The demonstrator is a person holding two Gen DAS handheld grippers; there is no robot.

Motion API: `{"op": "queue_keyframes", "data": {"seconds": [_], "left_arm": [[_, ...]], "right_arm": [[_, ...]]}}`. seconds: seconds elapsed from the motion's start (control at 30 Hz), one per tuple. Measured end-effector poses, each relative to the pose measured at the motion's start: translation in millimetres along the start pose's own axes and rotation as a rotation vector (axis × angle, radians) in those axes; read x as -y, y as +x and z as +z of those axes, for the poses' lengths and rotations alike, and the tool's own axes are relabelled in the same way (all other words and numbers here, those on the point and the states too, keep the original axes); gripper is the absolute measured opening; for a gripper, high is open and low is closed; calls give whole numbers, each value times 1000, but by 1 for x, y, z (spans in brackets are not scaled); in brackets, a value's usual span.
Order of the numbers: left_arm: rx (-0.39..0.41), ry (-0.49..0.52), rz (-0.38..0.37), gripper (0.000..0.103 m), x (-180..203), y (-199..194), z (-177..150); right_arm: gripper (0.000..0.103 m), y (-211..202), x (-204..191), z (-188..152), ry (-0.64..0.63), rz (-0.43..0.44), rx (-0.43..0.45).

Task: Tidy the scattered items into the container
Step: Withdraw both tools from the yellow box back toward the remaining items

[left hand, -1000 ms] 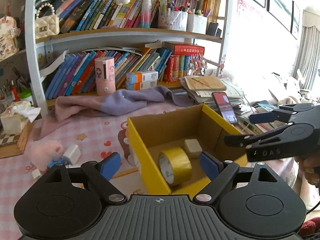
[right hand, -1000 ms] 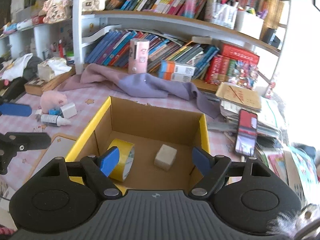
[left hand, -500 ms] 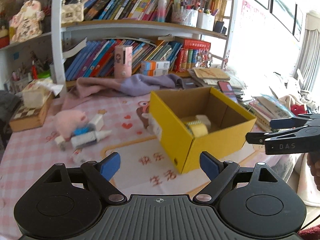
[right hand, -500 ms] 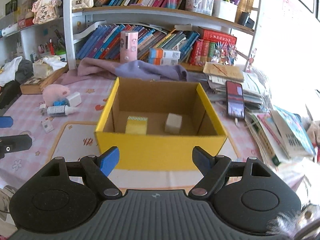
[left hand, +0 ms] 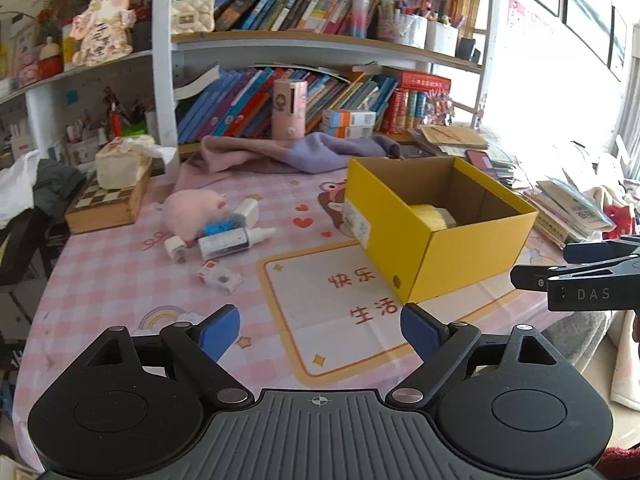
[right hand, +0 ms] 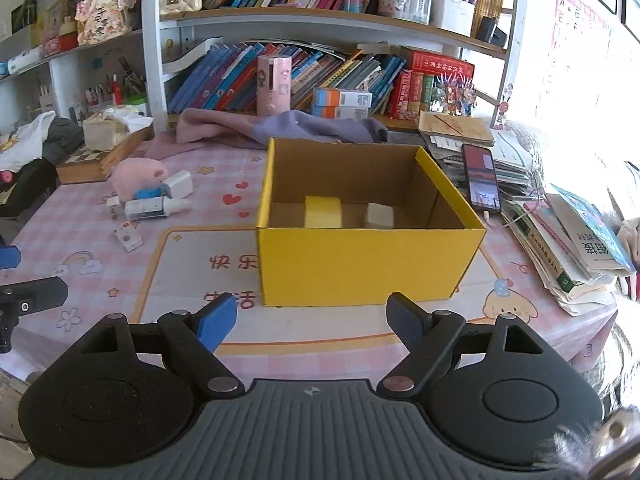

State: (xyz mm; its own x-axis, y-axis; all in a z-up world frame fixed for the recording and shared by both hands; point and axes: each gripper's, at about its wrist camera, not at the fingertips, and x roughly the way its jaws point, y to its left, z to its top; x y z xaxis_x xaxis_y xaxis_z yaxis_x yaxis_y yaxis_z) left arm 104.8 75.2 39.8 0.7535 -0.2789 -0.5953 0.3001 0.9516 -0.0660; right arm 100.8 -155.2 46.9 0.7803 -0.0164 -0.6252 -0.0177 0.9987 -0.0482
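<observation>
A yellow cardboard box (left hand: pixel 448 248) (right hand: pixel 368 264) stands on the pink table and holds a yellow tape roll (right hand: pixel 322 211) and a beige block (right hand: pixel 380 216). Left of it lie a pink plush pig (left hand: pixel 192 210) (right hand: pixel 138 172), a white bottle (left hand: pixel 232 240) (right hand: pixel 154 208), a white charger (left hand: pixel 248 212), a small white plug (left hand: pixel 176 247) and a small white packet (left hand: pixel 220 278) (right hand: pixel 128 238). My left gripper (left hand: pixel 320 334) is open and empty, above the table's near edge. My right gripper (right hand: pixel 310 322) is open and empty, in front of the box.
A bookshelf (left hand: pixel 320 40) fills the back. A purple cloth (left hand: pixel 296 154) lies behind the box. A tissue box on a wooden tray (left hand: pixel 116 184) stands at the back left. A phone (right hand: pixel 482 182) and stacked books (right hand: pixel 568 240) lie to the right.
Both grippers have pulled back and away from the box. A second ago they were right over its opening; now the whole box and the scattered items are in view.
</observation>
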Motion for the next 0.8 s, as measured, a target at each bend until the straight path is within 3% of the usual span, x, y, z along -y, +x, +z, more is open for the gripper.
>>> {"op": "queue_keyframes", "data": {"seconds": [0.8], "left_arm": [[-54, -83, 150, 97, -47, -20, -24]], "right_arm": [[83, 5, -84, -12, -121, 134, -22]]}}
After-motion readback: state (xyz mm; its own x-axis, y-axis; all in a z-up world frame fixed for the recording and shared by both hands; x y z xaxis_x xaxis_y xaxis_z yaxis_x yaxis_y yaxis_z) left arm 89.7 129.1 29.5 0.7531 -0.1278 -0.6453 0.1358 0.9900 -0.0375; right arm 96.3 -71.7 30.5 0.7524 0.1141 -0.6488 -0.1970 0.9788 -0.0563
